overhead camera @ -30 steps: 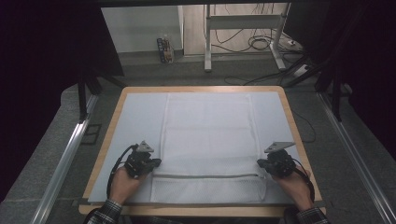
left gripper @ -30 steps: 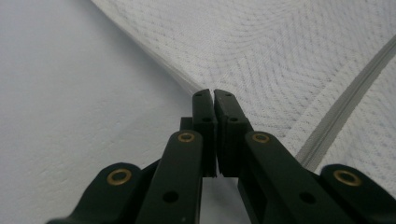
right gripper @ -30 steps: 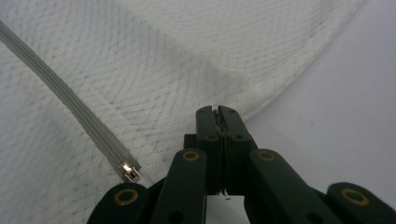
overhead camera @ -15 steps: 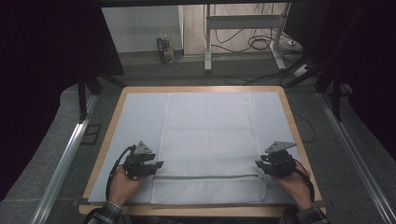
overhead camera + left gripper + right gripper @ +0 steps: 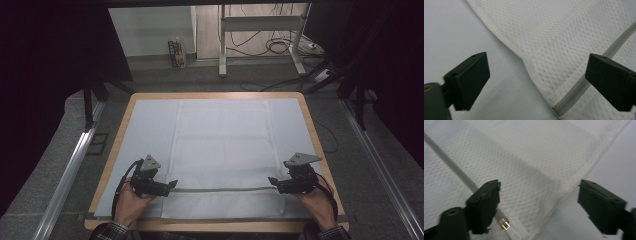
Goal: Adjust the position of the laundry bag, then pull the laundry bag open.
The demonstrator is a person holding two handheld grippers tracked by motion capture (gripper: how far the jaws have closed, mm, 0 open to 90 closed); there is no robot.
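Two claws sit at the near corners of a white mesh laundry bag [image 5: 222,150] that lies flat on the pale sheet covering the desk [image 5: 150,125]. The left claw [image 5: 172,184] is at about 7 o'clock on the desk, the right claw [image 5: 272,181] at about 5 o'clock, each level with the grey zipper [image 5: 222,189] that runs across the bag near its front edge. That spacing suits holding the bag by both ends of the zipper line, so the fabric could be drawn taut and laid square without wrinkles.

Both claws have just been opening and now stand wide. In the left gripper view, the left claw [image 5: 537,82] has the bag's edge and the zipper [image 5: 584,85] lying loose between the jaws, with nothing pressed. In the right gripper view, the right claw [image 5: 539,207] frames the bag's corner [image 5: 536,195], and the small metal zipper pull [image 5: 504,223] rests beside one jaw. Judging by this, the bag is released and spread.
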